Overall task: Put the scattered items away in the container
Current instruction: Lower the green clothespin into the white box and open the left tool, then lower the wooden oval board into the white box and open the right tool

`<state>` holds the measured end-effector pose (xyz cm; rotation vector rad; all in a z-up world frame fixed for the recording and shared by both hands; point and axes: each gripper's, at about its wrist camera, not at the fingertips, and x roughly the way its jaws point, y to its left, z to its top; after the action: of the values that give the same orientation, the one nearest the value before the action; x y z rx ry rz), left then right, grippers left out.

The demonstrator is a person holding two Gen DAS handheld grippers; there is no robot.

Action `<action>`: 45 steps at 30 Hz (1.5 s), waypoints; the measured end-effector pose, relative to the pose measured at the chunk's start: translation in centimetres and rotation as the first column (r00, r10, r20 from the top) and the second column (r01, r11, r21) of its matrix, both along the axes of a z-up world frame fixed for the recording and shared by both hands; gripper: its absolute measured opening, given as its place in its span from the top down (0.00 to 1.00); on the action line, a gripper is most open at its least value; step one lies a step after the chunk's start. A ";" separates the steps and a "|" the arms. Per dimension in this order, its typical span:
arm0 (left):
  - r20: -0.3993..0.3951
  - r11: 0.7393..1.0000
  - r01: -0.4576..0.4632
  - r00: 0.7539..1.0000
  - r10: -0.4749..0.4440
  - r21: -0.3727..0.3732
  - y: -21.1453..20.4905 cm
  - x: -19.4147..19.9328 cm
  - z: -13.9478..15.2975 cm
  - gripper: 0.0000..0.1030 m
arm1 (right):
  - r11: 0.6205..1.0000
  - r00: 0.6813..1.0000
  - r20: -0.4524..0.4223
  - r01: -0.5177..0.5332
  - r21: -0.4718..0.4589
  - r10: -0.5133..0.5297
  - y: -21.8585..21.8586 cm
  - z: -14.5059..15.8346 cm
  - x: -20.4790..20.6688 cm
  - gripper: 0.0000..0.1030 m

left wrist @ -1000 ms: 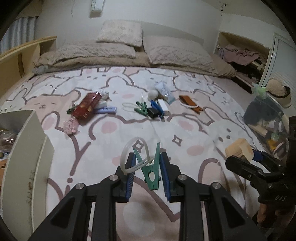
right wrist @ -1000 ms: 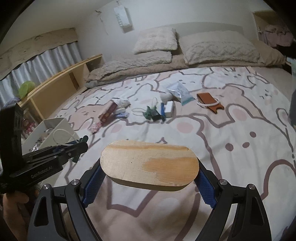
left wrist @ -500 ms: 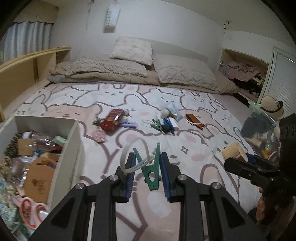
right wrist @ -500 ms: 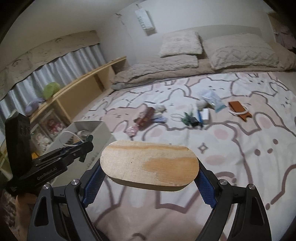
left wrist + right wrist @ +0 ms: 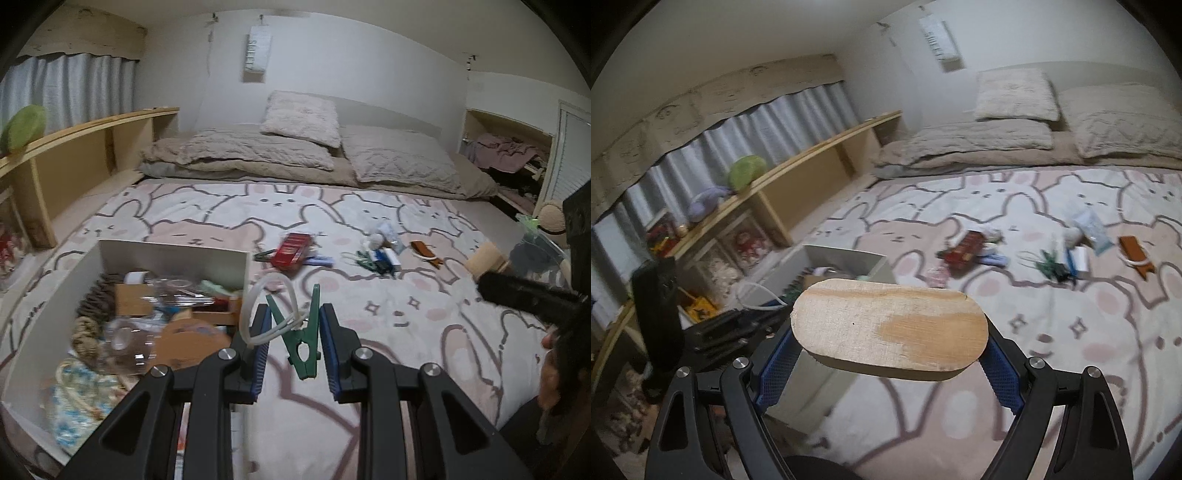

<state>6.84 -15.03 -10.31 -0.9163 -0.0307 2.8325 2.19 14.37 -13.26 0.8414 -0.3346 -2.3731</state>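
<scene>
The green clothespin (image 5: 301, 334), a white loop (image 5: 258, 314) caught with it, sits clamped in the left gripper (image 5: 295, 345), just right of the white container (image 5: 177, 254), the nearer hand. The right gripper (image 5: 888, 363) pinches an oval wooden block (image 5: 888, 326) endwise, farther off.

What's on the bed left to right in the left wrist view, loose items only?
Red box → green clips and blue bits cluster → brown strap piece → wooden block held in the right gripper.

Green clothespin (image 5: 301, 334), oval wood block (image 5: 890, 328) — both gripped.
</scene>
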 end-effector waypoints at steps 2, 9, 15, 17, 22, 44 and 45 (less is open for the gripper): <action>0.006 1.000 -0.015 1.000 0.015 -0.008 -1.0 -0.1 -0.1 0.74 | 1.000 1.000 -0.003 -0.025 -0.004 0.025 -1.0 0.6 -0.2 0.13; 0.078 1.000 -0.023 0.997 0.024 -0.020 -3.9 -1.5 -1.8 0.74 | 0.995 0.995 -0.025 -0.098 0.014 0.099 -4.5 2.4 -0.5 0.13; 0.187 1.000 -0.001 0.982 0.003 -0.012 -4.8 -2.7 -4.2 0.74 | 0.991 0.991 -0.027 -0.130 0.030 0.131 -6.1 2.9 -1.2 0.13; 0.202 1.000 0.001 0.979 0.001 -0.008 -4.8 -2.8 -4.6 0.74 | 0.990 0.990 -0.022 -0.136 0.034 0.137 -6.5 2.8 -1.5 0.13; 0.237 1.000 0.006 0.971 -0.008 0.006 -4.7 -3.2 -5.6 0.47 | 0.986 0.987 -0.018 -0.160 0.041 0.161 -7.6 2.4 -2.1 0.13; 0.093 1.000 -0.004 0.996 0.007 -0.031 -7.4 2.0 -5.1 0.20 | 0.914 0.933 0.022 -0.356 0.196 0.359 -15.4 -0.5 -6.1 0.13; 0.086 1.000 -0.008 0.996 0.010 -0.028 -7.6 2.1 -5.0 0.19 | 0.908 0.929 0.029 -0.367 0.201 0.369 -15.8 -0.8 -6.3 0.13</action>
<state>8.95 -22.61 -15.34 -1.0458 -0.0057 2.8071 -4.14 -1.45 -14.05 0.8966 0.0725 -2.0748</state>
